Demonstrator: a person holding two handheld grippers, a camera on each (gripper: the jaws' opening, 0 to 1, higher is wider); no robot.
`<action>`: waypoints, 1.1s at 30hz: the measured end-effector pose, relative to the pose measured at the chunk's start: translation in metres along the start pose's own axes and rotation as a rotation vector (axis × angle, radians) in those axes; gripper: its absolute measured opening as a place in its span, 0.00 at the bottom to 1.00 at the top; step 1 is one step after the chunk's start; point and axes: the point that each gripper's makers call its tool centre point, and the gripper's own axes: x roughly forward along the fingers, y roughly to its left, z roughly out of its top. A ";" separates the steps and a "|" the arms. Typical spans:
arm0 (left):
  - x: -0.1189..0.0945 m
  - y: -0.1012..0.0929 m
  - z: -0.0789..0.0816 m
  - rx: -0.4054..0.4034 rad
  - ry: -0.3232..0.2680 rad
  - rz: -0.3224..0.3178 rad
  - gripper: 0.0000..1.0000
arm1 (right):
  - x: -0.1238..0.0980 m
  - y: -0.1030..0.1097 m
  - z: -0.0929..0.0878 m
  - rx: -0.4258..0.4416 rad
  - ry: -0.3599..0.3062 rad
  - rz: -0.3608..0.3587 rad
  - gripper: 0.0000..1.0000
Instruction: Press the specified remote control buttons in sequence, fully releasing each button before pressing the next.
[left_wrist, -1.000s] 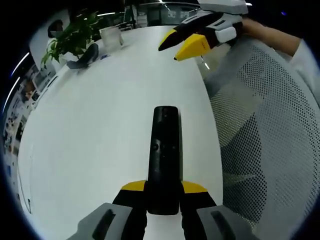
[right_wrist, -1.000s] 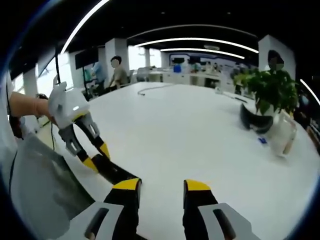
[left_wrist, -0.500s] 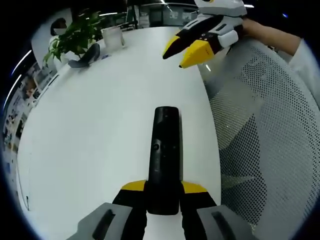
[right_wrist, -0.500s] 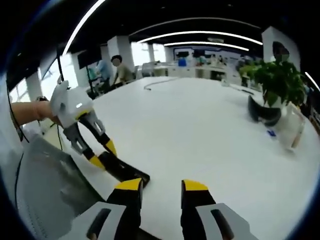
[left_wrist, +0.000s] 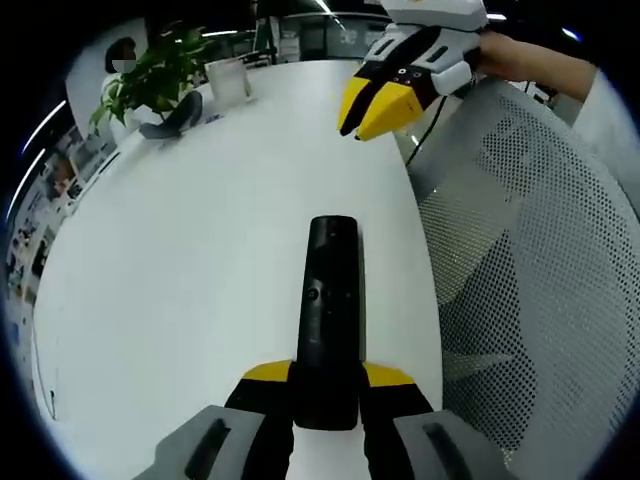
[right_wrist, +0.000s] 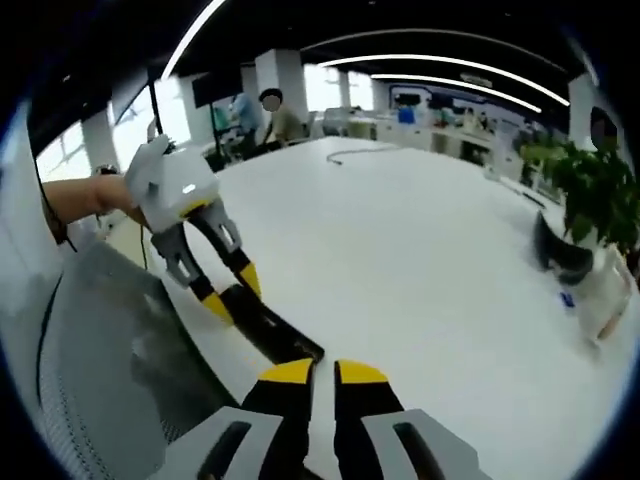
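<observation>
Between my left gripper's (left_wrist: 328, 385) yellow-tipped jaws sits the remote (left_wrist: 329, 300), clamped at its near end, its long axis running straight ahead along the jaws so that its far end points away from me over the white table (left_wrist: 190, 240). Its button face is turned up toward the camera, with one small round button showing about midway along. From the right gripper view I see the same remote (right_wrist: 272, 327) as a dark bar, sticking out of the left gripper (right_wrist: 228, 289) with its free end reaching toward my right gripper (right_wrist: 322, 373). That right gripper has its jaws drawn nearly together, a thin slit between the yellow tips, and nothing between them; in the left gripper view it (left_wrist: 378, 107) hangs above the table beyond the remote's far end, well apart from it, tips close together. A mesh chair back (left_wrist: 530, 260) stands just beside the table edge on the right. At the far end a plant (left_wrist: 150, 75) and a white cup (left_wrist: 229, 77) stand near one another.
</observation>
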 end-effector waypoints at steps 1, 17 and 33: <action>0.000 0.000 0.000 -0.002 -0.002 0.000 0.24 | 0.002 0.001 0.000 -0.012 0.004 0.014 0.03; 0.000 0.000 0.000 0.003 0.030 -0.004 0.24 | 0.043 0.015 -0.015 -0.164 0.147 0.154 0.00; 0.000 -0.001 -0.001 -0.001 0.045 -0.001 0.24 | 0.059 0.013 -0.029 -0.575 0.449 0.136 0.00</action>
